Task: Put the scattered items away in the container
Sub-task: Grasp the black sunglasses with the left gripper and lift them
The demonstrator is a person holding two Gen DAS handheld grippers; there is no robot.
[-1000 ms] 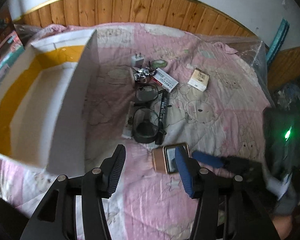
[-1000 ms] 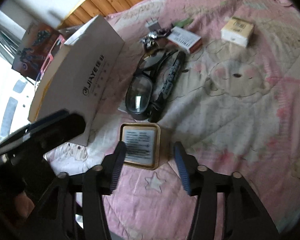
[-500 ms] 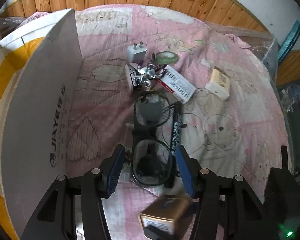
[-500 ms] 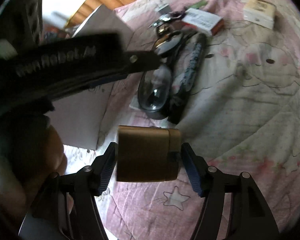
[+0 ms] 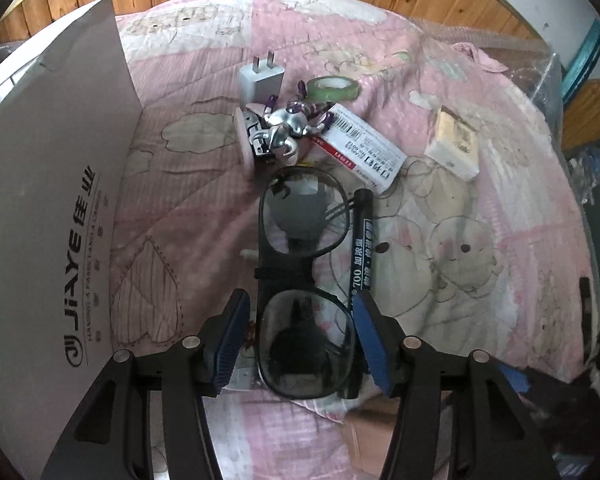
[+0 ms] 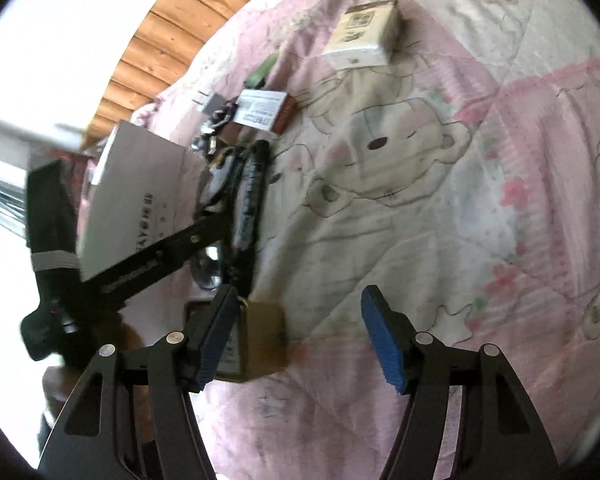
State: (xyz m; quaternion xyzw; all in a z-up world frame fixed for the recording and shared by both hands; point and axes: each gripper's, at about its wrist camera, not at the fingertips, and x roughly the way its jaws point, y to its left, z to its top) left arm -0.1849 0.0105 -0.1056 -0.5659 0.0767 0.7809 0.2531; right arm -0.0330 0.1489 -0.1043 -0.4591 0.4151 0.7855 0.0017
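Note:
Black-framed glasses [image 5: 306, 344] lie on the pink quilt, and my left gripper [image 5: 300, 342] is open with the near lens between its blue pads. A black marker [image 5: 360, 276] lies along the glasses' right side, by the right pad. The white cardboard container [image 5: 52, 220] stands on the left. In the right wrist view, my right gripper [image 6: 300, 340] is open. A gold box [image 6: 260, 340] rests against its left pad [image 6: 216, 336], with a wide gap to the right pad. The left gripper's arm [image 6: 140, 256] crosses in front of the container [image 6: 140, 184].
Beyond the glasses lie a white charger [image 5: 260, 78], a green tape roll [image 5: 332, 88], a silver toy figure [image 5: 280, 128], a white barcode carton [image 5: 360, 144] and a beige box [image 5: 456, 148]. Wood panelling runs behind the bed.
My left gripper has moved forward and down until its pads straddle the glasses' near lens. My right gripper, shut on the gold box half a second ago, has opened wide and swung right.

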